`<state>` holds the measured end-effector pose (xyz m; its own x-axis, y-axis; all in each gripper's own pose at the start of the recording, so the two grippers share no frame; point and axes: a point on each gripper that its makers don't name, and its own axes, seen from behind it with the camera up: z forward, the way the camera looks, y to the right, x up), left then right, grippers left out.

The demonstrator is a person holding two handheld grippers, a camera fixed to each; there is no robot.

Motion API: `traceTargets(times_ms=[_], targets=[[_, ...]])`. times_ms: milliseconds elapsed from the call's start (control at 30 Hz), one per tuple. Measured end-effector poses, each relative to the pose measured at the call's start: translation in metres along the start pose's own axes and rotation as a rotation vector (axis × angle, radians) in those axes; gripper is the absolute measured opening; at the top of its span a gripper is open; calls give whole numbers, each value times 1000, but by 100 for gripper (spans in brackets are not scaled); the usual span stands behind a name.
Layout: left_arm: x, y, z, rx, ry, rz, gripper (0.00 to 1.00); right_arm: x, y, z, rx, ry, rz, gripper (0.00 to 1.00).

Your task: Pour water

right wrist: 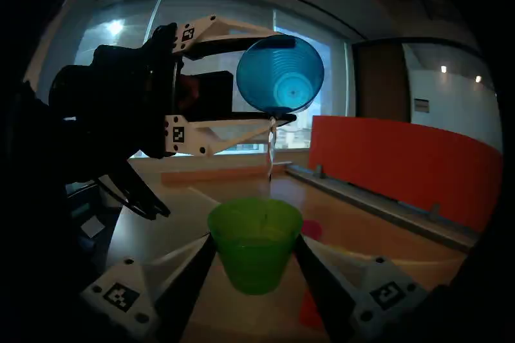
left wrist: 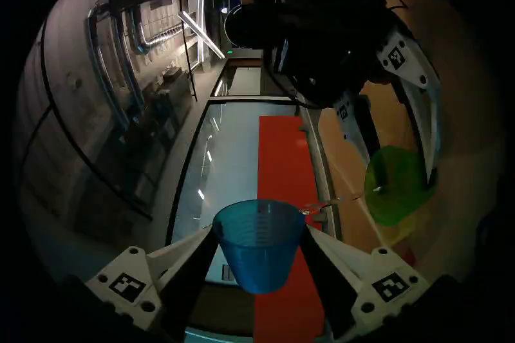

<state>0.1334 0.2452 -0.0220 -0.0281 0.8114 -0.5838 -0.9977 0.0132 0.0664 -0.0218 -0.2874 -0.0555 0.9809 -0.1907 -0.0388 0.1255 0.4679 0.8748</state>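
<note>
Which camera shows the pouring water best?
The right gripper view: the water stream falls from the tipped blue cup into the green cup. The left gripper view shows it as a faint thread.

At 6 o'clock the right hand-held gripper [right wrist: 254,241] clamps an upright green cup [right wrist: 255,250] above the bench [right wrist: 367,230]. At 12 o'clock the left hand-held gripper [right wrist: 288,76] grips a tipped blue cup [right wrist: 280,73], and a thin water stream [right wrist: 271,150] falls from it into the green cup.

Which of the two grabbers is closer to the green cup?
Right. The right gripper clamps the green cup between its fingers; the left gripper hangs above it, holding the blue cup tipped over it.
</note>
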Motion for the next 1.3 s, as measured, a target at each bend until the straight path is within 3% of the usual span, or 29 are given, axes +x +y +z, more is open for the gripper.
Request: traceTargets(times_ms=[833, 1167, 1300], targets=[[7, -3, -4, 21, 5, 108, 86, 5, 4, 1, -8, 9, -5, 88], [9, -4, -4, 23, 12, 113, 86, 5, 5, 1, -12, 11, -3, 88], [9, -4, -3, 20, 14, 92, 86, 4, 5, 1, -11, 12, -3, 87]])
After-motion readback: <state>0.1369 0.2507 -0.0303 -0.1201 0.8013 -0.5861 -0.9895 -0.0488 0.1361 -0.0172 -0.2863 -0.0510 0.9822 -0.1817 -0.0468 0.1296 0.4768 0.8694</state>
